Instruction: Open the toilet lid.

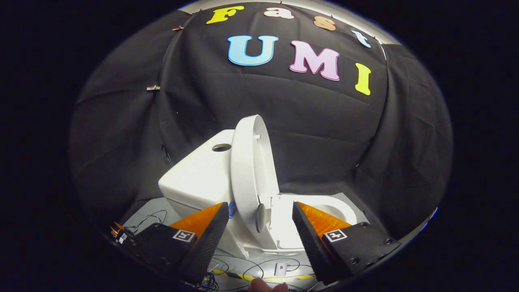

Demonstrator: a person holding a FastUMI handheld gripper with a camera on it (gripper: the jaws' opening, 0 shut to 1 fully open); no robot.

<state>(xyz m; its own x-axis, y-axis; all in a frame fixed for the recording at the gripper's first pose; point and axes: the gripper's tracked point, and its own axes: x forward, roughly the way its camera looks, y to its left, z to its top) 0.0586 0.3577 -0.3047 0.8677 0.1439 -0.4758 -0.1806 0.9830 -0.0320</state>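
Note:
A white toilet stands just beyond my fingers, seen from its side. Its lid (249,170) is raised upright and leans back against the white tank (194,178), whose top has a round flush button (221,147). The open seat and bowl (324,207) stretch away from the lid to the right, behind my right finger. My gripper (259,213) is open, one finger (211,233) on each side of the lid's lower edge, and neither presses on it. A small bumper pad (260,217) shows on the lid's underside between the fingers.
The toilet rests on a grey floor board (162,211) with thin cables (259,265) and a small white box (280,268) lying below my fingers. A fingertip of a hand (263,286) shows at the bottom. Black cloth walls close in behind and on both sides.

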